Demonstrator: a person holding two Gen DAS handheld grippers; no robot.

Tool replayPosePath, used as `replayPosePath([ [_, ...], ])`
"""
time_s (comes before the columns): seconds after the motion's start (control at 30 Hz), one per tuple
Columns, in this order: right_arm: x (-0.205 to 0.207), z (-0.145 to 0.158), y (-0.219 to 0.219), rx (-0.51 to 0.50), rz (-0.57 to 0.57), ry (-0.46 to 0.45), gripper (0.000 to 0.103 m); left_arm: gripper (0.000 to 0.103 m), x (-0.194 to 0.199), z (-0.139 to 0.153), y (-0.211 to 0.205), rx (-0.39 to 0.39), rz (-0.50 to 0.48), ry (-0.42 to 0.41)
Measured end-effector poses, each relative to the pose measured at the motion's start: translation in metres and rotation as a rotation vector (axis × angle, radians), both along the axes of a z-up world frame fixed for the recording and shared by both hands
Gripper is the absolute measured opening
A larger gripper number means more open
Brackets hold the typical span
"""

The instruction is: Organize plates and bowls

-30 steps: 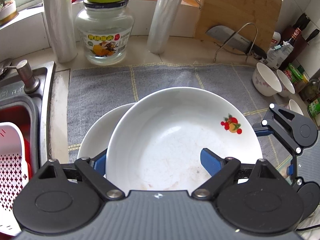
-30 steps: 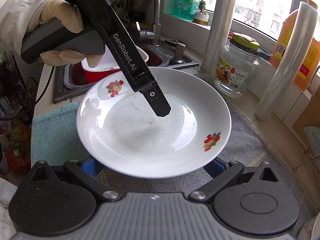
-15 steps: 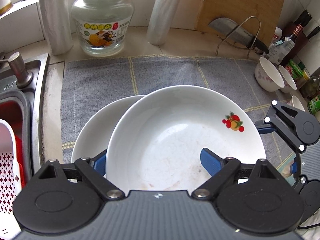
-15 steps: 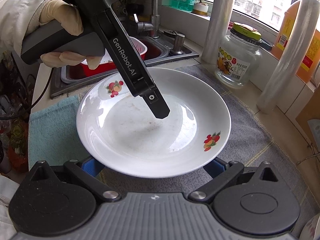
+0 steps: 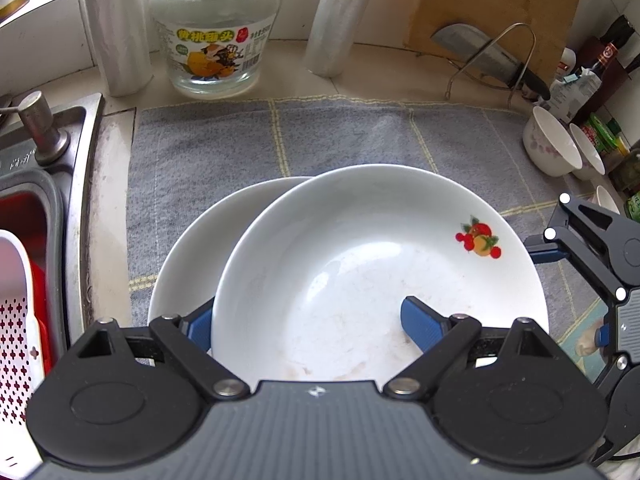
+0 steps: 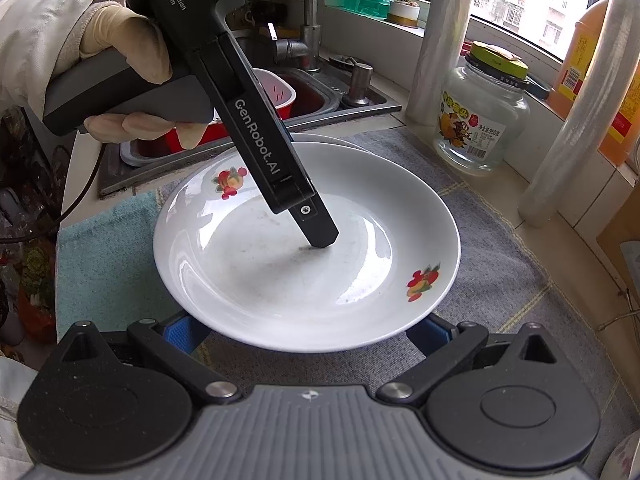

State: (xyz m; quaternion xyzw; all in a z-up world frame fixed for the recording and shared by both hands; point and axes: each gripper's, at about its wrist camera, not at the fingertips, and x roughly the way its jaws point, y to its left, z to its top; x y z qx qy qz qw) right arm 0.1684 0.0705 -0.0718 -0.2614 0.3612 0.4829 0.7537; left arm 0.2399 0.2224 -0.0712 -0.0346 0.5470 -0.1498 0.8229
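Observation:
A white deep plate with fruit prints (image 5: 360, 264) is held by my left gripper (image 5: 308, 320), shut on its near rim, one finger inside and one under it. It sits over a second white plate (image 5: 208, 232) on the grey towel, offset right. In the right wrist view the held plate (image 6: 280, 280) fills the middle, with the lower plate's rim (image 6: 332, 141) peeking out behind. My right gripper (image 6: 308, 332) is open, its blue pads either side of the plate's near edge, beneath the rim.
Small bowls (image 5: 552, 148) stand at the towel's right edge. A glass jar (image 5: 214, 36), two film rolls (image 5: 116, 28) and a cleaver on a rack (image 5: 488, 56) line the back. The sink (image 5: 24, 240) with a red-and-white basket is at left.
The held plate has come down and moved over the lower plate, which now shows behind it in the right wrist view. Both grippers kept their hold and spacing.

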Motion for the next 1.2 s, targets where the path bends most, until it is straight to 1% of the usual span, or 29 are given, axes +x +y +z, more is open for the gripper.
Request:
replayPosePath([
  [0.3,0.003,0.001,0.003,-0.006,-0.010,0.016,0.103,0.092,0.002,-0.001,0.002,0.026,0.011,0.020],
  [0.67,0.003,-0.003,0.006,-0.018,0.013,-0.002,0.103,0.091,0.002,0.000,0.002,0.055,0.014,0.031],
  [1.07,0.008,-0.007,0.013,-0.027,0.023,0.007,0.103,0.090,0.002,0.002,0.010,0.056,0.039,0.039],
  [1.2,0.007,-0.007,0.015,-0.039,0.033,0.001,0.103,0.089,0.001,0.003,0.010,0.060,0.047,0.043],
])
